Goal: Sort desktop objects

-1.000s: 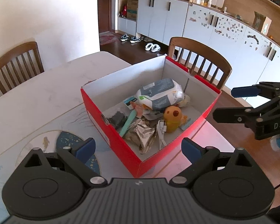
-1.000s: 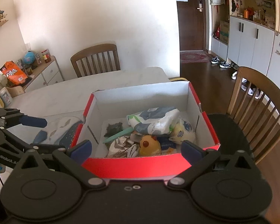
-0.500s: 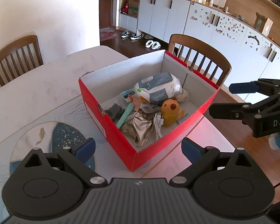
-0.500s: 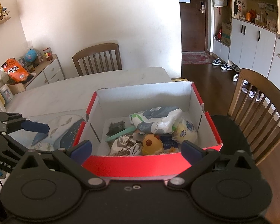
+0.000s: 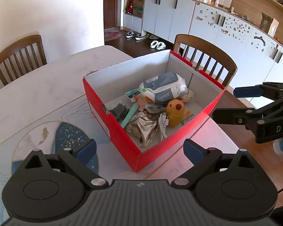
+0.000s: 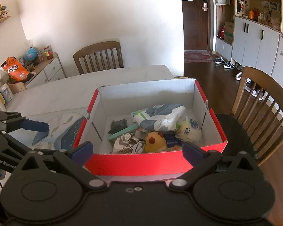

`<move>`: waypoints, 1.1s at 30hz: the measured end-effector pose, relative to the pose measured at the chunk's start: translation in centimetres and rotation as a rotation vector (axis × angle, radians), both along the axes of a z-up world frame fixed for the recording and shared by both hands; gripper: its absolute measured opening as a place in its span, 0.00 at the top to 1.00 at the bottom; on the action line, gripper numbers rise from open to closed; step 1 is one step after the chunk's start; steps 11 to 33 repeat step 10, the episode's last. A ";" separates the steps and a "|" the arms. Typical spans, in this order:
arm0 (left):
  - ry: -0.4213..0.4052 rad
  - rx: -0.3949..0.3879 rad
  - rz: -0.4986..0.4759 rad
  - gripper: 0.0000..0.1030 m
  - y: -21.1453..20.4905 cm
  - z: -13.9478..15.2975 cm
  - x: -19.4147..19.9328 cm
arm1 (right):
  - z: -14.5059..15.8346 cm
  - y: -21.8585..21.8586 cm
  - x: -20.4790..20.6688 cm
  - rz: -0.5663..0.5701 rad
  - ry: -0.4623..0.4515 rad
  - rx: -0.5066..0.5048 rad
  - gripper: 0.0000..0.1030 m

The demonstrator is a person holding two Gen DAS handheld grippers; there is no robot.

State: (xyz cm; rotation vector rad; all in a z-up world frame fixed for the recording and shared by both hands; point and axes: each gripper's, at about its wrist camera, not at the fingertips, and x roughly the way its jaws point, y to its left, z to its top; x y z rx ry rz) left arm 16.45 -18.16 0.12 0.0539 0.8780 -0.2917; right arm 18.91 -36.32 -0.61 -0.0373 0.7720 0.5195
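Note:
A red cardboard box [image 5: 111, 116] with a white inside stands on the table; it also shows in the right wrist view [image 6: 141, 162]. In it lie a wet-wipes pack [image 5: 162, 90], a yellow toy [image 5: 175, 111], a crumpled foil bag [image 5: 143, 128], a white cable [image 5: 163, 124], a teal handle [image 5: 130, 114] and a dark clump [image 5: 119, 111]. My left gripper [image 5: 139, 148] is open and empty, near the box's front corner. My right gripper [image 6: 137, 148] is open and empty, at the box's near wall; it shows at the right of the left wrist view [image 5: 228, 103].
The white table [image 5: 37, 86] carries a placemat with a blue pattern [image 5: 66, 139] left of the box. Wooden chairs stand at the far left [image 5: 18, 58] and behind the box [image 5: 205, 56]. A sideboard with snacks [image 6: 28, 67] is at far left. The table edge runs right of the box.
Both grippers have drawn back and up a little from the box, so it looks smaller and farther. Both stay open and empty. The box contents have not moved.

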 end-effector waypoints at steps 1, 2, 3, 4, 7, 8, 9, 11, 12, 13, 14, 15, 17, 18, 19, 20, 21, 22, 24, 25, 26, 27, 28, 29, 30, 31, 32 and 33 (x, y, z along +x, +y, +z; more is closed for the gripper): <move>0.001 0.001 0.000 0.04 0.0 0.0 0.0 | 0.0 0.0 0.0 0.000 -0.002 0.000 0.01; 0.002 0.002 -0.002 0.04 0.0 0.0 0.0 | 0.0 0.0 -0.1 -0.001 -0.001 0.001 0.01; 0.002 0.002 -0.003 0.04 0.0 0.0 0.0 | -0.1 0.0 0.0 -0.002 0.000 0.001 0.01; 0.001 0.003 -0.003 0.04 0.0 0.0 -0.1 | -0.1 0.0 -0.1 -0.004 0.000 0.001 0.01; 0.003 -0.005 -0.012 0.04 0.0 0.0 -0.2 | -0.2 0.0 -0.2 -0.007 0.002 0.003 0.01; 0.005 -0.006 -0.016 0.04 -0.1 0.1 -0.2 | -0.3 0.0 -0.2 -0.008 0.003 0.003 0.01; 0.006 -0.007 -0.018 0.04 -0.1 0.1 -0.3 | -0.3 0.0 -0.2 -0.008 0.005 0.004 0.01; 0.006 -0.006 -0.018 0.04 -0.1 0.1 -0.3 | -0.3 0.0 -0.2 -0.008 0.005 0.004 0.01; 0.006 -0.006 -0.018 0.04 -0.1 0.1 -0.3 | -0.3 0.0 -0.2 -0.008 0.005 0.004 0.01; 0.006 -0.006 -0.018 0.04 -0.1 0.1 -0.3 | -0.3 0.0 -0.2 -0.008 0.005 0.004 0.01; 0.006 -0.006 -0.018 0.04 -0.1 0.1 -0.3 | -0.3 0.0 -0.2 -0.008 0.005 0.004 0.01; 0.006 -0.006 -0.018 0.04 -0.1 0.1 -0.3 | -0.3 0.0 -0.2 -0.008 0.005 0.004 0.01; 0.006 -0.006 -0.018 0.04 -0.1 0.1 -0.3 | -0.3 0.0 -0.2 -0.008 0.005 0.004 0.01; 0.006 -0.006 -0.018 0.04 -0.1 0.1 -0.3 | -0.3 0.0 -0.2 -0.008 0.005 0.004 0.01; 0.006 -0.006 -0.018 0.04 -0.1 0.1 -0.3 | -0.3 0.0 -0.2 -0.008 0.005 0.004 0.01; 0.006 -0.006 -0.018 0.04 -0.1 0.1 -0.3 | -0.3 0.0 -0.2 -0.008 0.005 0.004 0.01; 0.006 -0.006 -0.018 0.04 -0.1 0.1 -0.3 | -0.3 0.0 -0.2 -0.008 0.005 0.004 0.01; 0.006 -0.006 -0.018 0.04 -0.1 0.1 -0.3 | -0.3 0.0 -0.2 -0.008 0.005 0.004 0.01; 0.006 -0.006 -0.018 0.04 -0.1 0.1 -0.3 | -0.3 0.0 -0.2 -0.008 0.005 0.004 0.01; 0.006 -0.006 -0.018 0.04 -0.1 0.1 -0.3 | -0.3 0.0 -0.2 -0.008 0.005 0.004 0.01; 0.006 -0.006 -0.018 0.04 -0.1 0.1 -0.3 | -0.3 0.0 -0.2 -0.008 0.005 0.004 0.01; 0.006 -0.006 -0.018 0.04 -0.1 0.1 -0.3 | -0.3 0.0 -0.2 -0.008 0.005 0.004 0.01; 0.006 -0.006 -0.018 0.04 -0.1 0.1 -0.3 | -0.3 0.0 -0.2 -0.008 0.005 0.004 0.01; 0.006 -0.006 -0.018 0.04 -0.1 0.1 -0.3 | -0.3 0.0 -0.2 -0.008 0.005 0.004 0.01; 0.006 -0.006 -0.018 0.04 -0.1 0.1 -0.3 | -0.3 0.0 -0.2 -0.008 0.005 0.004 0.01; 0.006 -0.006 -0.018 0.04 -0.1 0.1 -0.3 | -0.3 0.0 -0.2 -0.008 0.005 0.004 0.01; 0.006 -0.006 -0.018 0.04 -0.1 0.1 -0.3 | -0.3 0.0 -0.2 -0.008 0.005 0.004 0.01; 0.006 -0.006 -0.018 0.04 -0.1 0.1 -0.3 | -0.3 0.0 -0.2 -0.008 0.005 0.004 0.01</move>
